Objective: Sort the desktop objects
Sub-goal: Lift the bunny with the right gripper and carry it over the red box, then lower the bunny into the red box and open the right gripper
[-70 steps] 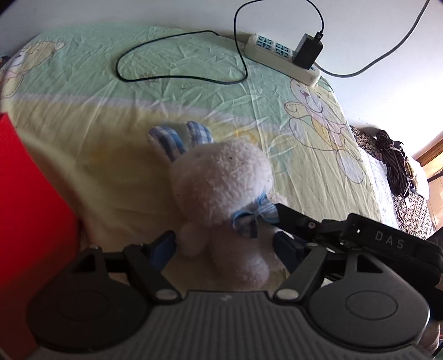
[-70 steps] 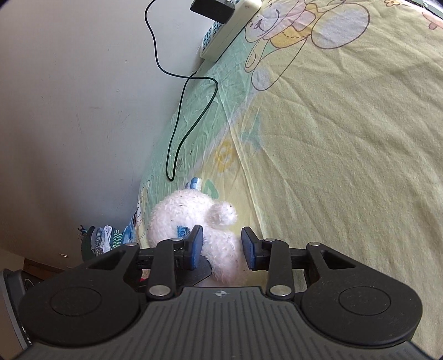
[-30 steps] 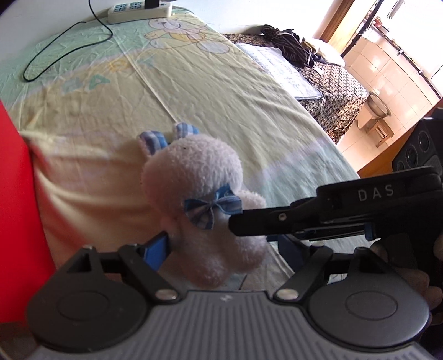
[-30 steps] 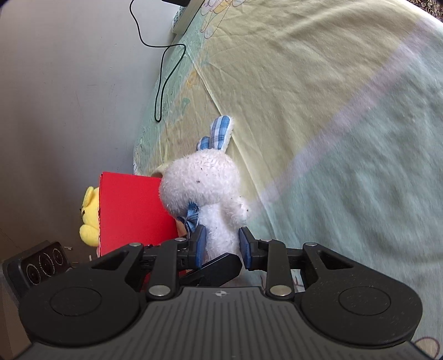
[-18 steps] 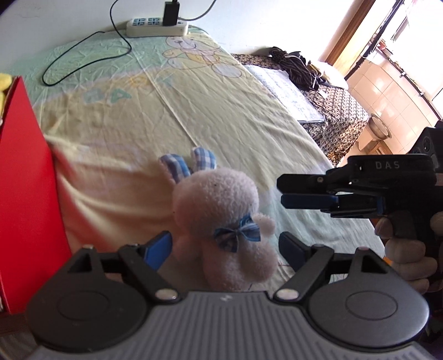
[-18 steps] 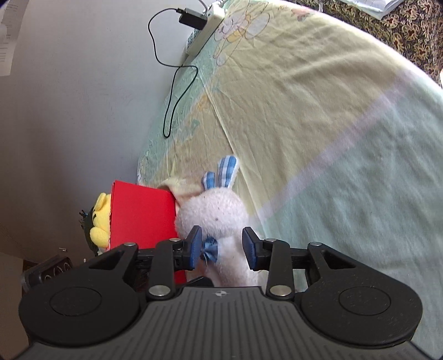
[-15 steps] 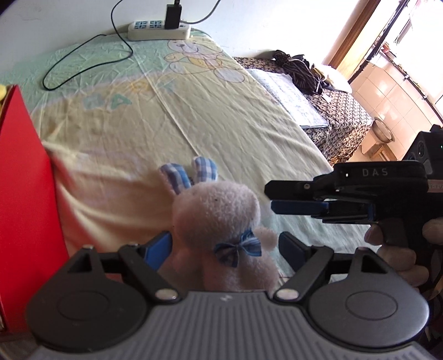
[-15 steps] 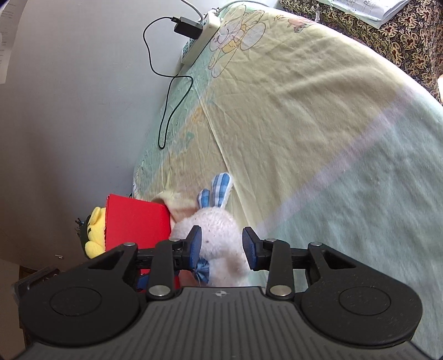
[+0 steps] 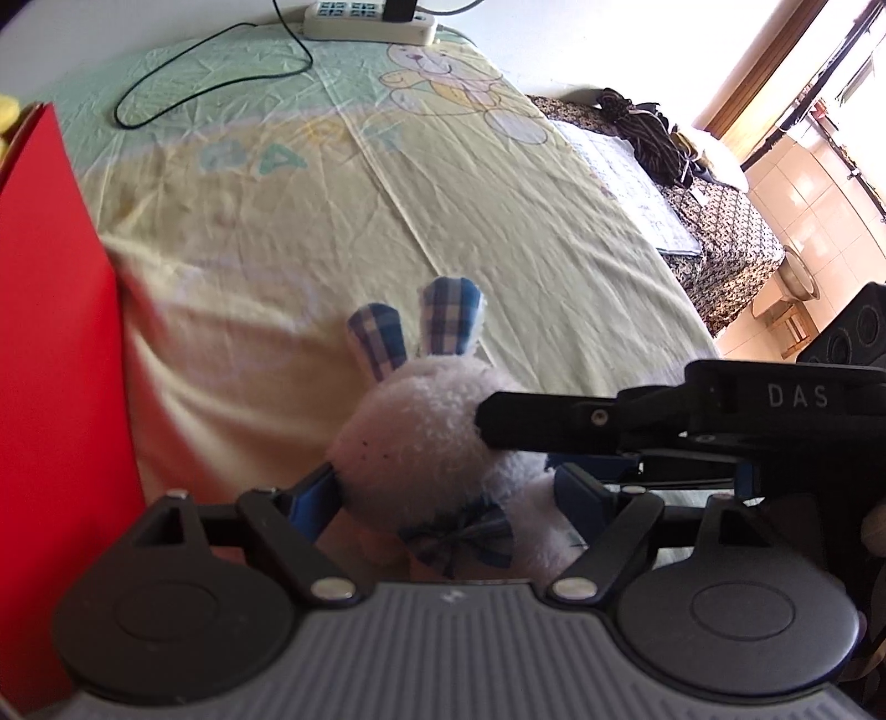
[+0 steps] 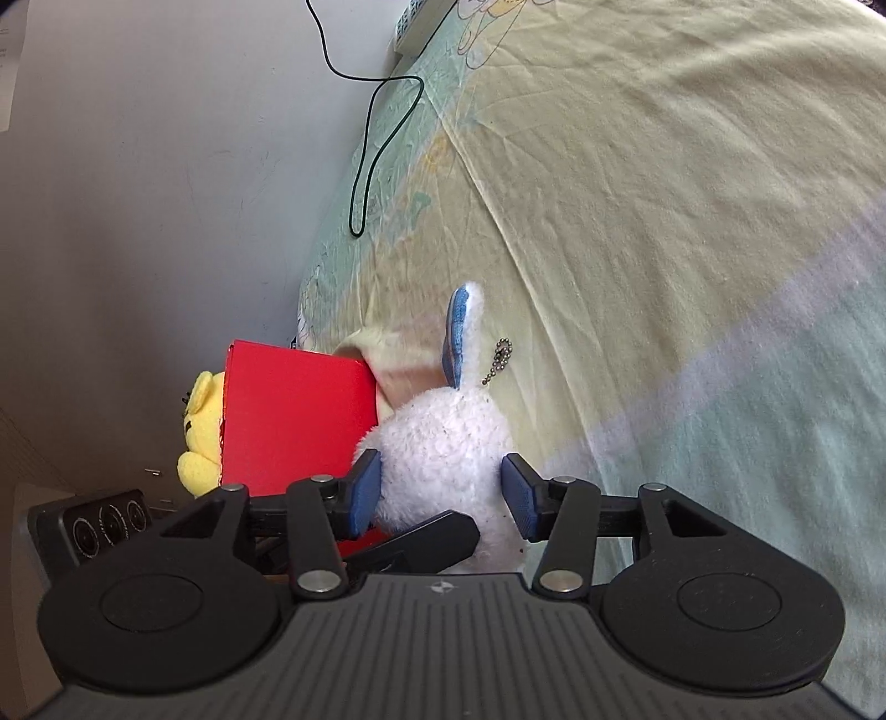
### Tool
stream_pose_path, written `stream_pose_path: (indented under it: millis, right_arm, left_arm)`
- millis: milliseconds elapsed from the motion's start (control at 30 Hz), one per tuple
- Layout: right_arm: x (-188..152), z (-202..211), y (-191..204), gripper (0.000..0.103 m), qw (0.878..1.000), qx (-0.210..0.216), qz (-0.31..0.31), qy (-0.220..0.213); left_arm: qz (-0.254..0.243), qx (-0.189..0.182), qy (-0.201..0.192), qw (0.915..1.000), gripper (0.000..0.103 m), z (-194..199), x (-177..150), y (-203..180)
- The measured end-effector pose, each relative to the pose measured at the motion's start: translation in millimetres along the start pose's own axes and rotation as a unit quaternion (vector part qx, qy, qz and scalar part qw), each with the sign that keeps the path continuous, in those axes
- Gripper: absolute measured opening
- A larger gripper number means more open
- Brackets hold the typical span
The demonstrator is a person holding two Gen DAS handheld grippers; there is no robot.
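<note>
- Sitting on the yellow-green bed sheet (image 9: 498,232), the white plush rabbit (image 9: 421,443) has checked blue ears, a blue bow at its neck and a small ball chain (image 10: 498,360) at the back of its head.
- Left gripper (image 9: 443,493): its jaws stand apart on either side of the rabbit's body — the left pad looks to be against the fur, the right pad just beside it; whether they press I cannot tell.
- Right gripper (image 10: 443,493): its jaws are opening, with the rabbit's head between the blue pads; a sliver of space shows at the right pad, and the left pad sits at the fur.
- From the left wrist view, the right gripper reaches in from the right, one black finger lying across the rabbit's head.
- A red box (image 10: 293,421) stands just left of the rabbit, with a yellow plush toy (image 10: 202,437) behind it.
- Far off by the wall lie a white power strip (image 9: 368,22) and a looping black cable (image 9: 210,83).
</note>
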State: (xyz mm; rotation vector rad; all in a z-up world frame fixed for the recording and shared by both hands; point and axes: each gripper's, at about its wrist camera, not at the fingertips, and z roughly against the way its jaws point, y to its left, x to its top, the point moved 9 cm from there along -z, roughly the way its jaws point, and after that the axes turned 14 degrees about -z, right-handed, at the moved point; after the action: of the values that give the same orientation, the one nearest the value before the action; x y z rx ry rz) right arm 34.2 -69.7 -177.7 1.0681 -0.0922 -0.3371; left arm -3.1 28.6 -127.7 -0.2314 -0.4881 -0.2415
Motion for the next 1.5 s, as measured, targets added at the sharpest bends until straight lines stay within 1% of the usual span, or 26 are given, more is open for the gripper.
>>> stream_pose_path:
  millis: [100, 233, 300, 400, 500, 633, 767, 867, 967, 1067, 1200, 1367, 1433, 1500]
  right_arm:
    - [-4.0, 3.5, 3.2, 0.048, 1.000, -0.004, 0.018, 0.004]
    - [-11.3, 15.6, 0.9, 0.047, 1.000, -0.004, 0.018, 0.008]
    - [-16.5, 23.2, 0.0, 0.047, 1.000, -0.004, 0.016, 0.006]
    - [-23.8, 34.9, 4.0, 0.046, 0.999, -0.006, 0.031, -0.007]
    - [-27.4, 48.8, 13.8, 0.046, 0.998, -0.001, 0.053, -0.035]
    - [-31.9, 67.5, 38.0, 0.046, 0.993, 0.022, 0.088, -0.071]
    - [-43.2, 82.8, 79.4, 0.046, 0.979, 0.053, 0.152, -0.121]
    - [-57.3, 82.7, 110.0, 0.046, 0.968, 0.075, 0.191, -0.145]
    - [-72.6, 72.2, 139.7, 0.046, 0.958, 0.105, 0.218, -0.155]
    - [-87.0, 52.7, 169.4, 0.046, 0.947, 0.134, 0.246, -0.156]
    - [-108.3, 14.6, 201.9, 0.045, 0.936, 0.155, 0.282, -0.142]
    - [-130.5, -39.5, 230.7, 0.045, 0.931, 0.180, 0.298, -0.108]
    - [-139.6, -58.9, 239.6, 0.045, 0.927, 0.191, 0.306, -0.099]
    - [-148.5, -78.6, 246.0, 0.045, 0.922, 0.199, 0.318, -0.091]
  left_arm:
    - [-0.017, -0.001, -0.002, 0.9998, 0.083, 2.6, -0.2, -7.8]
    - [-0.044, -0.008, -0.008, 0.9990, 0.083, 7.8, -0.8, -20.8]
    - [-0.057, -0.012, -0.012, 0.9982, 0.083, 11.5, -0.4, -28.3]
    - [-0.070, -0.020, -0.025, 0.9970, 0.083, 18.9, 1.9, -37.2]
    - [-0.079, -0.022, -0.052, 0.9952, 0.083, 34.5, 10.3, -44.1]
    - [-0.095, -0.018, -0.110, 0.9892, 0.083, 71.5, 27.5, -47.2]
    - [-0.115, 0.000, -0.165, 0.9796, 0.083, 113.7, 37.3, -40.8]
    - [-0.126, 0.025, -0.205, 0.9703, 0.083, 148.0, 38.6, -26.3]
    - [-0.118, 0.046, -0.241, 0.9623, 0.083, 181.5, 35.0, -0.8]
    - [-0.110, 0.076, -0.260, 0.9564, 0.083, 206.9, 26.9, 29.2]
    - [-0.101, 0.121, -0.267, 0.9508, 0.084, 232.0, 10.5, 73.2]
    - [-0.083, 0.165, -0.269, 0.9453, 0.083, 256.6, -15.3, 124.0]
    - [-0.083, 0.188, -0.266, 0.9419, 0.084, 261.9, -26.1, 143.1]
    - [-0.084, 0.205, -0.254, 0.9413, 0.085, 262.2, -36.8, 160.7]
